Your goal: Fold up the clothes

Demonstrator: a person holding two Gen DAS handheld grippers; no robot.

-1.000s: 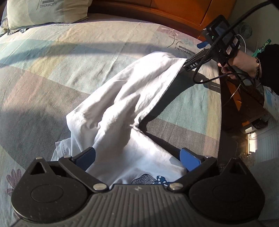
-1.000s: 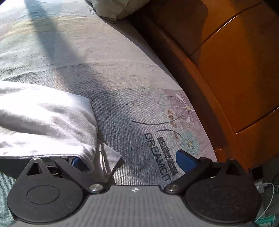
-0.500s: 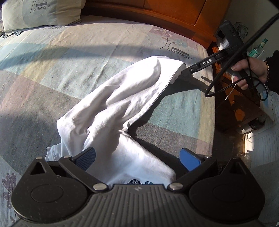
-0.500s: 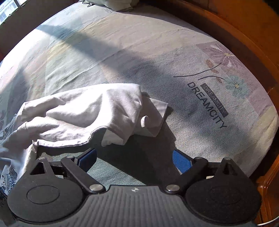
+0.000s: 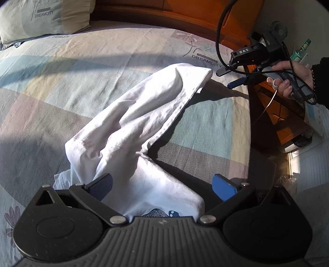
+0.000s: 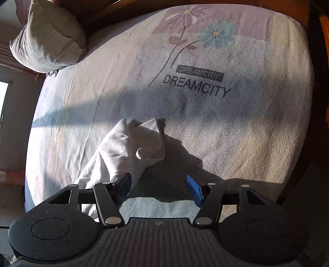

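A white garment [image 5: 131, 125] with a blue print at its near end lies rumpled on the patchwork bed sheet [image 5: 61, 86]. It runs from my left gripper [image 5: 163, 184] up to the right. That gripper is open, with cloth lying loose between its blue fingers [image 5: 224, 187]. A hand holds my right gripper [image 5: 227, 77] just off the garment's far corner, apart from it. In the right wrist view the garment's end [image 6: 133, 143] lies ahead and left of the right gripper [image 6: 159, 185]. Its jaws are closing with only sheet between them.
A pillow [image 5: 41, 18] lies at the bed's top left against a wooden headboard [image 5: 185, 12]. Beyond the bed's right edge stand a wooden nightstand [image 5: 283, 119], a small fan [image 5: 279, 28] and a green bottle [image 5: 300, 51].
My right gripper has drawn back from the garment's corner toward the bed's right edge, rolled, and narrowed its jaws. The corner now rests on the sheet. The left gripper has stayed put.
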